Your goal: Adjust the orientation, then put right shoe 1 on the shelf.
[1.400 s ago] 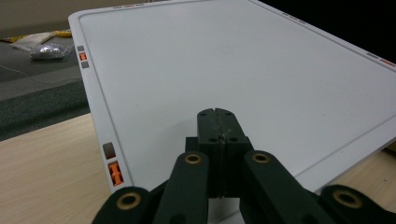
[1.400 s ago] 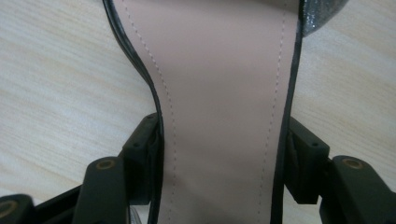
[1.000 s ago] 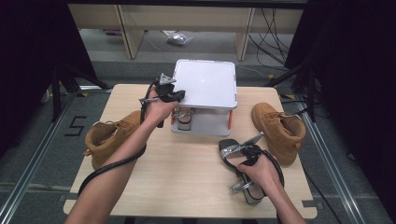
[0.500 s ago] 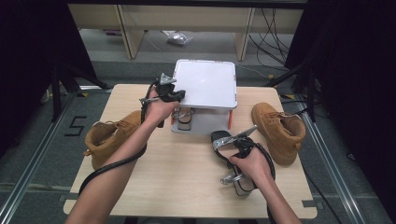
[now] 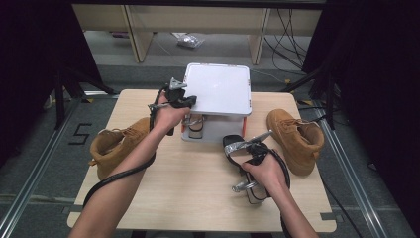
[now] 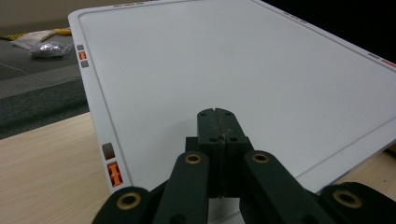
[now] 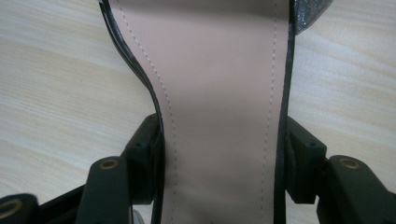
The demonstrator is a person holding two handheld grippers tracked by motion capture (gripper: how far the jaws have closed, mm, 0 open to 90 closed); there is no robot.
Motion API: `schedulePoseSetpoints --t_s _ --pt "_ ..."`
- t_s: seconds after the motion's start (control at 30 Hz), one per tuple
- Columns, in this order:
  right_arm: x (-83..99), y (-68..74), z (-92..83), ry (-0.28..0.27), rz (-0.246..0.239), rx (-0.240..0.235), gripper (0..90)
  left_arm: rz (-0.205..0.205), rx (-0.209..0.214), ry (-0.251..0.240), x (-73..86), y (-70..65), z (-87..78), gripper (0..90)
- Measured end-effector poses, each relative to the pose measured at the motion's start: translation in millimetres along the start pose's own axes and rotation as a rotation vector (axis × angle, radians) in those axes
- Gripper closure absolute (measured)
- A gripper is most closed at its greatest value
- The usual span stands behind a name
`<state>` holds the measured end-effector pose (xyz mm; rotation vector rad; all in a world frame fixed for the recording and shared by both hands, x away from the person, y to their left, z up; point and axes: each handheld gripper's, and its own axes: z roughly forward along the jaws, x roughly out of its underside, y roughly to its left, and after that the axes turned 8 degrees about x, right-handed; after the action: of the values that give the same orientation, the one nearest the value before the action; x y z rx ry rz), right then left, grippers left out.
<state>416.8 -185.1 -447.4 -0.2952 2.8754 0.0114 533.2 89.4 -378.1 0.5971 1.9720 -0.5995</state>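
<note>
The black sandal [image 7: 219,107], lifted over the table [image 5: 198,198] in front of the white box [image 5: 218,89], sits clamped across its insole by the right gripper [image 7: 219,158], probably for stowing beside its mate, while the left gripper [image 6: 218,122], jaws together, rests on the lid, apparently steadying it.

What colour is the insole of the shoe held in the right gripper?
Pale pinkish beige insole with stitched edges and black trim, clearest in the right gripper view.

a lab recording bay: black curtains [image 5: 39,74], floor rails [image 5: 34,168], loose cables [image 5: 287,29], a lone wooden table [image 5: 198,198].
</note>
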Motion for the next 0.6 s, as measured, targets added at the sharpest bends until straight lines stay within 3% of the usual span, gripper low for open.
schedulePoseSetpoints --t_s 0.13,0.17,0.27,0.3,0.37,0.43,0.5,0.6 --pt "-3.8 0.6 -0.6 -0.012 0.009 -0.002 42.5 0.008 -0.001 0.007 0.4 0.4 -0.9 89.5" --pt "-5.2 3.7 -2.5 0.001 0.043 -0.009 42.5 0.002 0.0 0.0 0.3 -0.1 -0.2 89.5" --pt "-11.6 4.7 -1.9 -0.019 0.057 -0.024 42.5 0.004 0.001 0.002 -0.1 0.2 -0.1 89.4" --pt "-17.4 7.8 -2.3 -0.021 0.086 -0.023 42.5 0.004 0.0 0.001 -0.1 -0.1 0.0 89.5" --pt "-20.1 7.0 -2.2 -0.024 0.064 -0.022 42.5 0.006 0.0 0.001 0.0 -0.3 -0.1 89.5" --pt "-30.3 13.3 -1.4 -0.034 0.093 -0.025 42.5 0.002 0.001 0.001 0.1 0.2 -0.2 89.4" --pt "-33.9 14.0 -1.2 -0.03 0.08 -0.018 42.5 0.01 0.003 0.01 0.0 1.3 -1.0 89.4" --pt "-45.2 21.2 1.2 -0.046 0.102 -0.019 42.5 0.004 0.002 0.002 0.0 0.4 -0.2 89.5"
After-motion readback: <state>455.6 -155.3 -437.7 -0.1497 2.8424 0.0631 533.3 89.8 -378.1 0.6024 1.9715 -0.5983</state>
